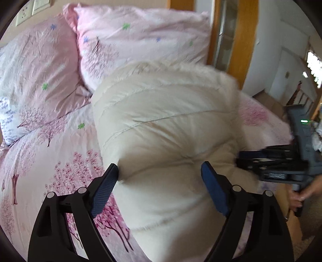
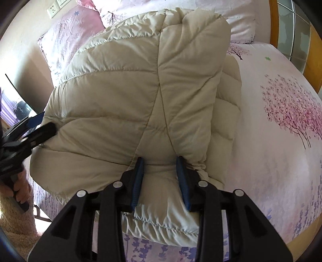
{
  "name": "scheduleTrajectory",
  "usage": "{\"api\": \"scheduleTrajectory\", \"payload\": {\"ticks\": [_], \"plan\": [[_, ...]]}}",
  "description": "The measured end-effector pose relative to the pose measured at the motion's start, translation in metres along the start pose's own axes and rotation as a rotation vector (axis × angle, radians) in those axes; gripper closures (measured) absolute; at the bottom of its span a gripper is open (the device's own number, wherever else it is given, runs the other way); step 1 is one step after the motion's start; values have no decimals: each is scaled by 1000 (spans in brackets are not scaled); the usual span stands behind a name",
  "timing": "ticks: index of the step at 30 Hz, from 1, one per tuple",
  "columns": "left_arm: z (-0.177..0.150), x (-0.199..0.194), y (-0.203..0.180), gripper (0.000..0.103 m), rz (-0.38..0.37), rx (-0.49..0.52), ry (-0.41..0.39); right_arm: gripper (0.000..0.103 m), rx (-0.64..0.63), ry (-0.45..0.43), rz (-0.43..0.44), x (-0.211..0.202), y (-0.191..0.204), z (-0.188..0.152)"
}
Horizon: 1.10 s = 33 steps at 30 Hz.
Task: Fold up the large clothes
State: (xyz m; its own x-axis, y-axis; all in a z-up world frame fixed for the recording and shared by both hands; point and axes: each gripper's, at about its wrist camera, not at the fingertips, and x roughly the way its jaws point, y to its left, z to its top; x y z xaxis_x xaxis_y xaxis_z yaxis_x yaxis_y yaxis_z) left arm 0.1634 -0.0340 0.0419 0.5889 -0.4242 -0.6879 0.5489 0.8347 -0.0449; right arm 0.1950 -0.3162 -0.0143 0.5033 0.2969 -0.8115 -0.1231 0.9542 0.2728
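Two grippers at my cream quilted jacket (image 2: 128, 96) lying folded on the floral bedspread (image 2: 281, 141), my left gripper (image 1: 159, 173) spread wide around one edge, my right gripper (image 2: 160, 161) pinching a puffy fold

Cream quilted jacket (image 2: 124, 96), stitched in puffy bands, white fluffy trim (image 1: 181, 68) along its edge. Bedspread (image 2: 281, 125) pale pink, printed with deep pink blossom trees, purple flower sprigs near bed's edge. Pillows (image 1: 40, 66) pink, small blue and green flowers, faint tree print. Left gripper (image 1: 159, 175) black, blue textured pads; right gripper (image 2: 160, 173) same black and blue. Door frame (image 1: 239, 34) orange-brown wood. Wall sockets (image 2: 53, 9) white.
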Motion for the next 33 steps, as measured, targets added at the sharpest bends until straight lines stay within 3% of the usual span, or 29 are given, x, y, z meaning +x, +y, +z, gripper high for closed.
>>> {"api": "scheduleTrajectory", "payload": {"ticks": [2, 5, 9, 13, 19, 22, 24, 27, 33], "plan": [[-5, -5, -6, 19, -14, 26, -4, 68, -3, -13, 0, -2, 0, -3], [-13, 5, -14, 18, 25, 74, 34, 68, -6, -59, -8, -16, 6, -10], [-19, 10, -12, 18, 19, 39, 39, 66, -23, -115, -1, -39, 9, -28], [-22, 14, -14, 15, 4, 40, 48, 64, -7, -74, -27, -28, 0, -43], [-22, 22, -23, 12, 22, 66, 49, 64, 22, -50, -1, -16, -8, -39], [-13, 7, -11, 14, -19, 36, 45, 63, 12, -34, 20, -28, -7, -23], [0, -8, 5, 15, -38, 0, 7, 63, 10, -78, 30, -41, -7, -7], [28, -17, 30, 14, 40, -11, -52, 63, -14, -188, -22, -62, -7, 31], [78, 25, 53, 14, 114, 26, 11, 62, -190, -248, -3, -50, 23, 105]]}}
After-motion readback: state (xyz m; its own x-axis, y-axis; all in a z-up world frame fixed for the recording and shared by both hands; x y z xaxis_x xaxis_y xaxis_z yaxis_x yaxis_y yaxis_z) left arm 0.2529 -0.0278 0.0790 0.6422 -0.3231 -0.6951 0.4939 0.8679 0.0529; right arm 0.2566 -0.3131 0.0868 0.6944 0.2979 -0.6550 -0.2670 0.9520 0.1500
